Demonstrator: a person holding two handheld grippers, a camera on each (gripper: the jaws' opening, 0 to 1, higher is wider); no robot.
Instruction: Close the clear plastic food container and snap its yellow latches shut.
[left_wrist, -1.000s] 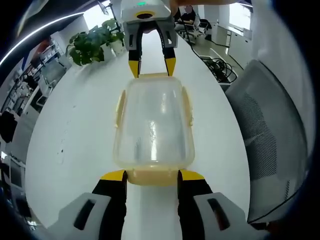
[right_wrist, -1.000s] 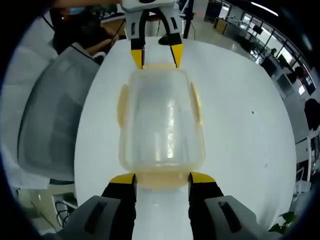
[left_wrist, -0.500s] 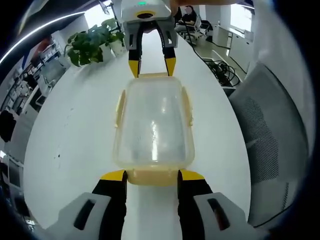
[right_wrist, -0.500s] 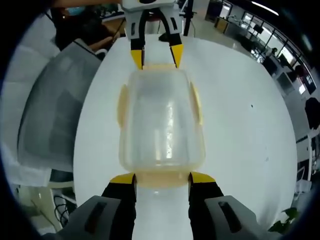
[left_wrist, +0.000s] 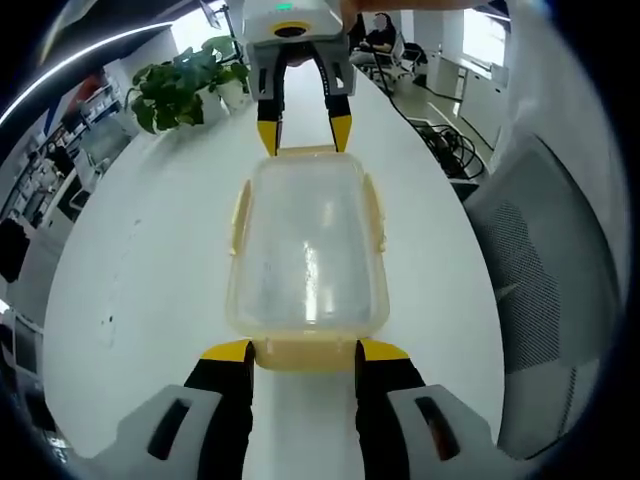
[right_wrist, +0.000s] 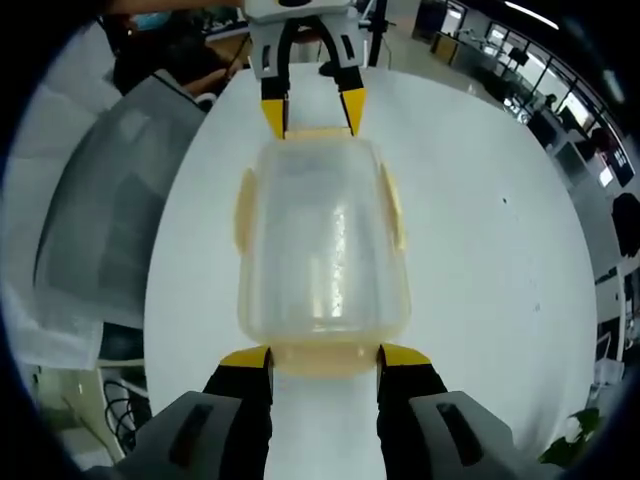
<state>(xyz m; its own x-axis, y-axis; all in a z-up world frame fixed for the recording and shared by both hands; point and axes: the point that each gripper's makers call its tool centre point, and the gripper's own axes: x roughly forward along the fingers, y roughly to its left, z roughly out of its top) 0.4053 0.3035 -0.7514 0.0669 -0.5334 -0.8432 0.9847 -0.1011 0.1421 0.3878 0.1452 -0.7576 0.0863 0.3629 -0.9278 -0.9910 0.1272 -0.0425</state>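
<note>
– Where now, the clear rectangular plastic food container (left_wrist: 307, 250)?

– Flat on the white round-ended table (left_wrist: 150, 250), lid already seated. In the left gripper view, dead centre, long sides running 12 to 6 o'clock.

– And the claws?

– Left gripper (left_wrist: 305, 350) at 6 o'clock, jaws spread apart on either side of the near yellow end latch (left_wrist: 305, 362). Right gripper (left_wrist: 304, 138) at 12 o'clock, likewise spread at the far end. Gripping nothing, by the look of it; cannot tell whether the tips touch plastic.

– Side latches?

– Yellow side latches at 9 o'clock (left_wrist: 240, 215) and 3 o'clock (left_wrist: 377, 215), flared out, probably unsnapped.

– Handling?

– Likely light and empty, thin-walled, smooth, so prone to skating on the tabletop. Stiff enough at the rim, springy in the lid. Best braced at one short end while pressing a latch flap at its outer edge down and inward.
</note>
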